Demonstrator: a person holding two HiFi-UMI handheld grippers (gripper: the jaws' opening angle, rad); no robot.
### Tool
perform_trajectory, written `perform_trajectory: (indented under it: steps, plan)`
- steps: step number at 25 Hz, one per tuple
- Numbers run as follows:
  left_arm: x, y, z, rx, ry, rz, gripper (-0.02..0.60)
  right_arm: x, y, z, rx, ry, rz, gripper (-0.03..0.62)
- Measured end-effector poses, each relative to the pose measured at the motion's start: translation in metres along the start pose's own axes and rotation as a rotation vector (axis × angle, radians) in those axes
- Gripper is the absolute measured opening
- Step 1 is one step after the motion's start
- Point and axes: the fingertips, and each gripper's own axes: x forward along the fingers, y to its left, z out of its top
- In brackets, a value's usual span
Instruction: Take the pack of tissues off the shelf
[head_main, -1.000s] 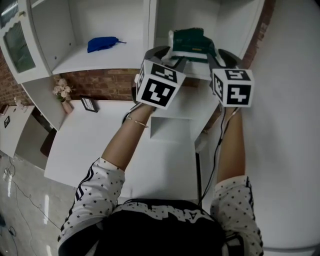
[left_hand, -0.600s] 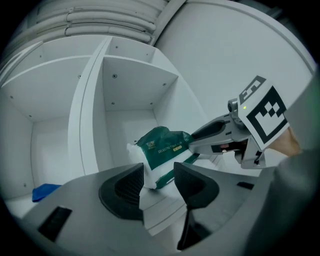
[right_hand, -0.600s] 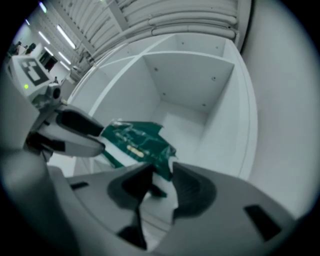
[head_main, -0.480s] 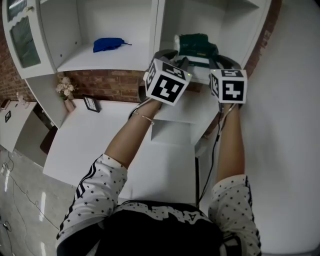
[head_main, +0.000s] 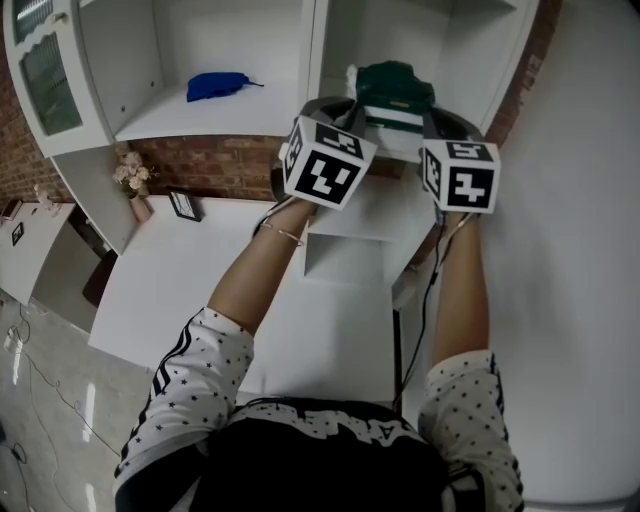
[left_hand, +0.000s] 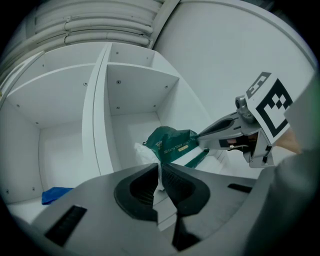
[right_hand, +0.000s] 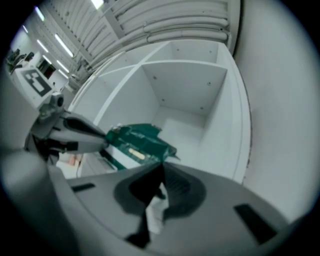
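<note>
A green and white pack of tissues (head_main: 393, 90) lies in the right-hand compartment of the white shelf (head_main: 330, 215). My left gripper (head_main: 347, 108) is at its left end and my right gripper (head_main: 436, 110) at its right end. In the left gripper view the left gripper (left_hand: 160, 169) is closing, and a white flap of the pack (left_hand: 172, 145) is pinched between its pads. In the right gripper view the right gripper (right_hand: 162, 171) is shut on the white wrapper at the other end of the pack (right_hand: 137, 142). Each gripper shows in the other's view.
A blue cloth (head_main: 220, 85) lies in the left compartment. A glass cabinet door (head_main: 40, 80) stands open at far left. Below are a brick wall (head_main: 215, 165), a white desk (head_main: 200, 290) with a flower vase (head_main: 130, 182) and a small picture frame (head_main: 182, 207). A white wall rises on the right.
Both grippers stood open around the ends of the pack; now their jaws have come together on its wrapper. The hands have stayed at the shelf.
</note>
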Motion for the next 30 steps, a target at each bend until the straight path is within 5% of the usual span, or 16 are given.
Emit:
perform_trajectory:
  steps: [17, 30]
  plan:
    - [-0.044, -0.003, 0.018, 0.094, -0.109, 0.061, 0.04, -0.042, 0.02, 0.02, 0.023, -0.146, -0.012, 0.031]
    - [-0.081, -0.02, 0.022, 0.087, -0.202, 0.027, 0.037, -0.092, 0.032, 0.027, 0.033, -0.25, -0.018, 0.031]
